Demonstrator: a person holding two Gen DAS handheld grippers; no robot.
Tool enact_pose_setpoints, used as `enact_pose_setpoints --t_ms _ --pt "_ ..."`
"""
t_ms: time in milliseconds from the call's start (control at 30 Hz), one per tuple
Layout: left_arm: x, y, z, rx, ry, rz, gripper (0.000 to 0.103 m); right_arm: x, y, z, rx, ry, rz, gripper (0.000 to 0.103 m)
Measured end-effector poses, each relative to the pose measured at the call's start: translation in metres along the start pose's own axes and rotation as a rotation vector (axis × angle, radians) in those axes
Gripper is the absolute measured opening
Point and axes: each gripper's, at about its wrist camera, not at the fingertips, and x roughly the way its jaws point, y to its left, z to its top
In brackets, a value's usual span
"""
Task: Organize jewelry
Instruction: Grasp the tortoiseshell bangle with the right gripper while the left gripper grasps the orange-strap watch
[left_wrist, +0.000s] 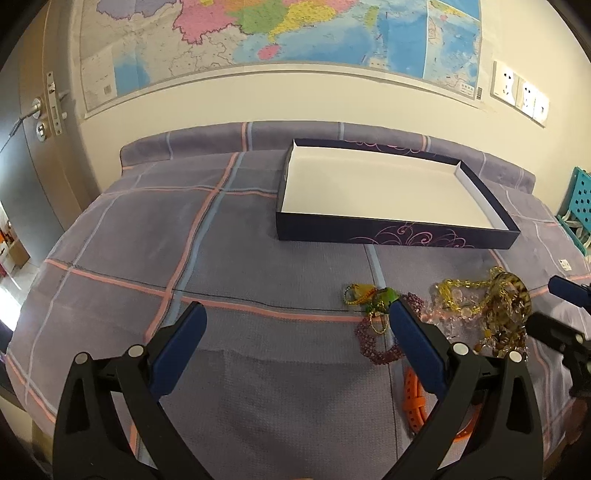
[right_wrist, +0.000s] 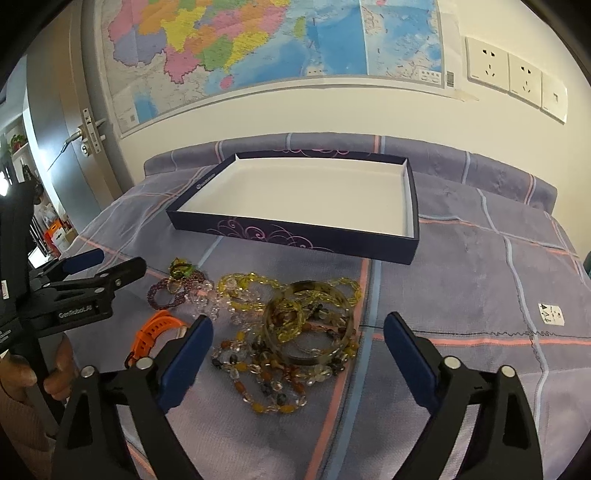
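A pile of jewelry (right_wrist: 288, 325) lies on the plaid bed cover: yellow bead strands, a brown bangle (right_wrist: 314, 325), amber beads, a purple bead bracelet (right_wrist: 166, 295) and an orange strap (right_wrist: 155, 332). The pile also shows in the left wrist view (left_wrist: 491, 310). A dark blue box lid (right_wrist: 295, 232) with a white inside lies behind it, empty; it also shows in the left wrist view (left_wrist: 391, 236). My right gripper (right_wrist: 297, 332) is open and empty, just above the pile. My left gripper (left_wrist: 295, 321) is open and empty, left of the pile.
The bed (left_wrist: 184, 258) ends at a wall with a map (left_wrist: 280, 33) and sockets (right_wrist: 513, 74). A door (left_wrist: 33, 140) stands at the left. A teal crate (left_wrist: 580, 206) sits at the right edge. A small white tag (right_wrist: 551, 314) lies on the cover.
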Motion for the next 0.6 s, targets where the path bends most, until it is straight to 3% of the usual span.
enact_pose_setpoints --t_ms 133,200,433,500,600 --pt "0.0 0.001 -0.001 0.013 0.003 -0.006 0.097 0.005 -0.016 0.0 0.038 0.025 0.002 0.065" --pt "0.002 0.001 -0.002 0.018 0.006 -0.005 0.097 0.009 -0.025 0.0 0.064 0.041 0.017 0.05" --pt "0.004 0.001 -0.002 0.029 0.016 -0.018 0.095 0.02 -0.034 0.006 0.081 0.075 0.024 0.031" --pt "0.003 0.001 -0.001 0.028 0.016 -0.025 0.092 0.022 -0.035 0.007 0.077 0.081 0.026 0.018" --pt "0.003 0.001 -0.002 0.039 0.018 -0.031 0.089 0.026 -0.036 0.008 0.074 0.1 0.033 0.014"
